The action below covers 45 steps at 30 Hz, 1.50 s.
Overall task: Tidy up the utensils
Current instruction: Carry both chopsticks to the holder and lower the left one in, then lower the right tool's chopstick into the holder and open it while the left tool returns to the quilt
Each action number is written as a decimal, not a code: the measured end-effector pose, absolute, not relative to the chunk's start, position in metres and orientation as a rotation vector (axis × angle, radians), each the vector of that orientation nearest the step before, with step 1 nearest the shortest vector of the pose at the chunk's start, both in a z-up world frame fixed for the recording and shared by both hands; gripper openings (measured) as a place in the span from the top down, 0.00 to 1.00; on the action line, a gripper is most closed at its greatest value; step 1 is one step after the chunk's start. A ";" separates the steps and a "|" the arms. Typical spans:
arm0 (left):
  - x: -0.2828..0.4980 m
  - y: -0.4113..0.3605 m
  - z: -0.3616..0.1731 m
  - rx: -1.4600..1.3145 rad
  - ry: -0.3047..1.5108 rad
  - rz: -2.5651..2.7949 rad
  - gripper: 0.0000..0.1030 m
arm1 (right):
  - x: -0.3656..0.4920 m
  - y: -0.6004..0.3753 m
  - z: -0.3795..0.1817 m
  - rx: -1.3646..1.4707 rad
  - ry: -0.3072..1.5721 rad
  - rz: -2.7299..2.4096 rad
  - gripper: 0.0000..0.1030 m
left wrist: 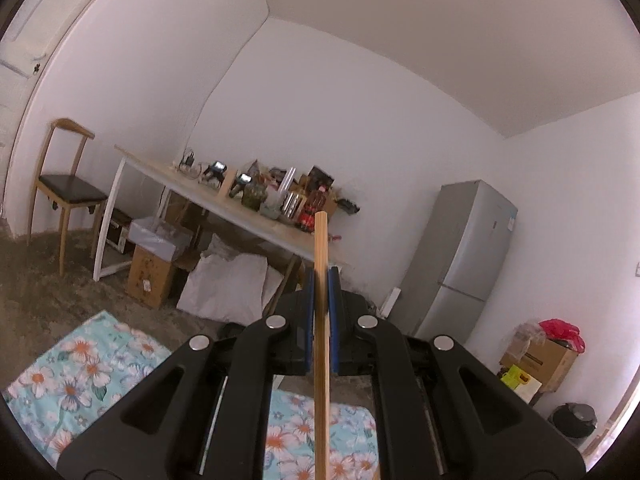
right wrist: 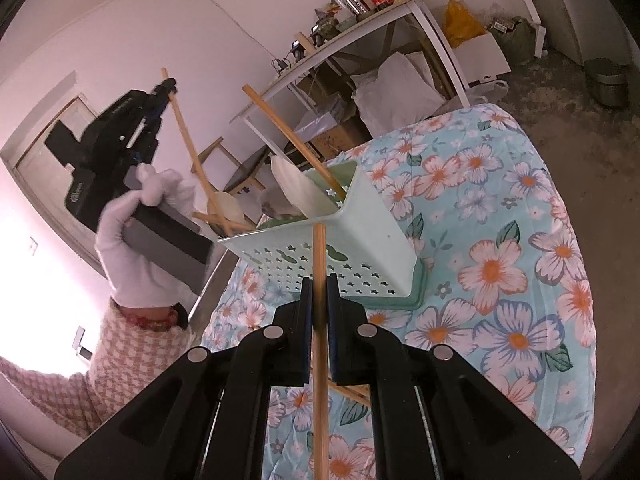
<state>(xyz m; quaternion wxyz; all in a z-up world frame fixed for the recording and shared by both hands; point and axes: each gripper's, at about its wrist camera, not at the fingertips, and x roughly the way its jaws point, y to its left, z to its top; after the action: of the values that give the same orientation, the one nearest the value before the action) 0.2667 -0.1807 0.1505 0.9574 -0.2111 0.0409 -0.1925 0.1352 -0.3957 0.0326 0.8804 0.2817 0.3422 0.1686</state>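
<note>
A: Holding tight! The right gripper (right wrist: 320,304) is squeezed shut on a wooden stick (right wrist: 319,264). The stick's top end pokes up just in front of the green basket (right wrist: 360,256).

B: And the other one?

A: The left gripper (left wrist: 320,304) is pinched shut on its own wooden stick (left wrist: 321,248) too. From the right side you can see it up high, left of the basket, in a white glove (right wrist: 132,256).

B: Where does the basket sit?

A: On the flowery cloth (right wrist: 500,240). It already has a long-handled spoon (right wrist: 288,136) and some white things in it. More sticks lean at the basket's left edge.

B: What could go wrong?

A: I think the right stick could bump the basket wall instead of going over the rim. The basket looks light, so a bump might tip it or push it away.

B: Anything else?

A: The two sticks could knock together over the basket. And the stick is thin and smooth, so it might twist or slip in the gripper. One more stick (right wrist: 352,394) lies on the cloth, under the right gripper, and could get nudged.
</note>
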 end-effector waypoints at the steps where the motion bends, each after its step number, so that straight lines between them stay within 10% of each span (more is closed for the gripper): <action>1: 0.268 -0.180 0.149 -0.436 0.089 -0.393 0.95 | 0.135 -0.396 0.033 0.586 0.712 0.352 0.93; 23: 0.232 -0.185 0.129 -0.266 0.065 -0.366 0.93 | 0.125 -0.398 0.037 0.595 0.694 0.348 0.93; 30: 0.209 -0.180 0.127 -0.217 0.110 -0.351 0.47 | 0.114 -0.397 0.045 0.592 0.683 0.343 0.93; 45: 0.143 -0.136 0.099 -0.115 0.335 -0.343 0.24 | 0.090 -0.387 0.064 0.553 0.625 0.334 0.94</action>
<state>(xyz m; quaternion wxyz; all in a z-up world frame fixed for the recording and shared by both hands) 0.1433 -0.1357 0.0989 0.9697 -0.0570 0.1658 -0.1698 0.0904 -0.3872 0.0642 0.9008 0.2673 0.3020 0.1613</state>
